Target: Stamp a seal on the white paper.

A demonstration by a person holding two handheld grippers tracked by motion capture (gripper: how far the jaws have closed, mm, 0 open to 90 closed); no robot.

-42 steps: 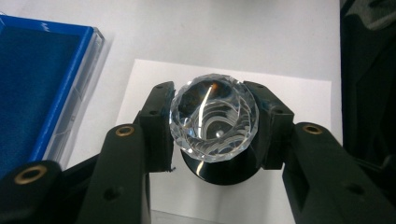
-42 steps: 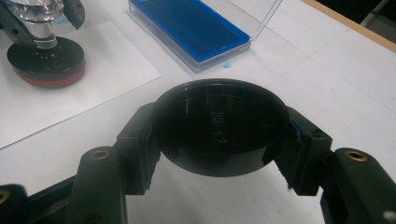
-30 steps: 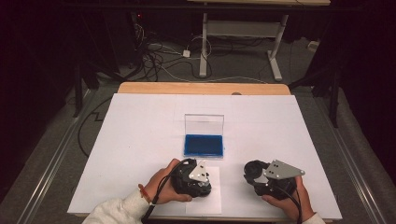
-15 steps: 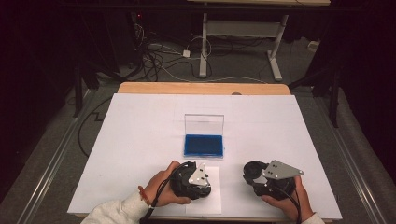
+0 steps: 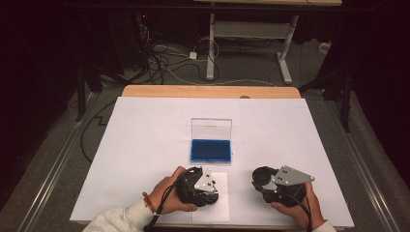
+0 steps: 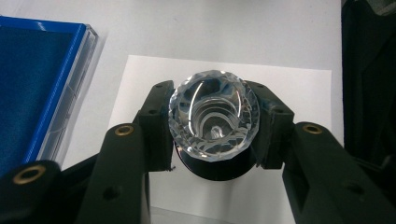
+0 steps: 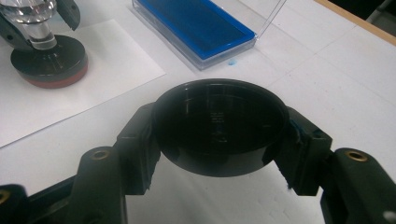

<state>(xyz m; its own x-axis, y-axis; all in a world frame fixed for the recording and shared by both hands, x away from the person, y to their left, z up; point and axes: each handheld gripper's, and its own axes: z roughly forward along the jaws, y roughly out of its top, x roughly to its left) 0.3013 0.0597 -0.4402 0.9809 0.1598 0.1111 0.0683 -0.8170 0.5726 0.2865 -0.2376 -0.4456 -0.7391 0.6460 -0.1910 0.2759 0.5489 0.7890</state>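
Left gripper view: we've got the left gripper [image 6: 212, 123] clamped on the crystal knob [image 6: 213, 114] of a stamp, its black base [image 6: 215, 168] pressed on the white paper sheet [image 6: 299, 93]. Right gripper [image 7: 219, 135] is clamped on the round black cap [image 7: 219, 123], held off to the right above the table [image 5: 300, 125]. The blue ink pad [image 5: 211, 150] sits in its open clear case just beyond the sheet.

Risks, as we judge them: the faceted knob is slick, so it could twist out of the pads; tilting the stamp would smear the print or drag the loose sheet. The cap is gripped only at its rim and could pop free.

Hard to see: the stamp face and any print under it are hidden; high view hides both sets of jaws under the gripper bodies.
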